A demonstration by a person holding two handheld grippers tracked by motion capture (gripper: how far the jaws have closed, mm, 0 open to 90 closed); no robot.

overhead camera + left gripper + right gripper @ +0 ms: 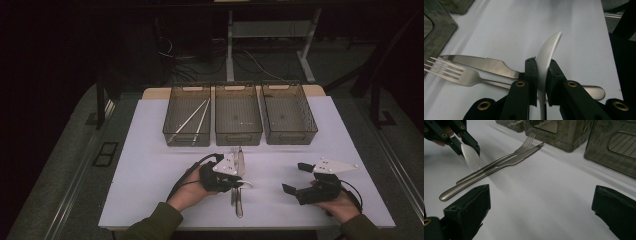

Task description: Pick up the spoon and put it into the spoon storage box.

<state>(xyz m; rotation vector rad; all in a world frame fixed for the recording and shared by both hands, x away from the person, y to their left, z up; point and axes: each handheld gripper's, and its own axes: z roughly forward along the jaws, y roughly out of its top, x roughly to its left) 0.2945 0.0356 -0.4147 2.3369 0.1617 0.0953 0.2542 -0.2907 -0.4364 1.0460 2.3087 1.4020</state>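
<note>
My left gripper hovers over the middle of the white tabletop, shut on a pale spoon. In the left gripper view the spoon stands edge-on between the pads, its bowl sticking out past the tips of that gripper. Under it a fork and a serrated knife lie side by side on the table. At the right, my right gripper is held level with its jaws wide apart and nothing between them. The right gripper view shows that gripper facing the fork, the knife and the held spoon.
Three dark mesh bins stand in a row at the back: left, middle and right. Two pale thin sticks lie in the left bin. The table's front edge is close under both forearms.
</note>
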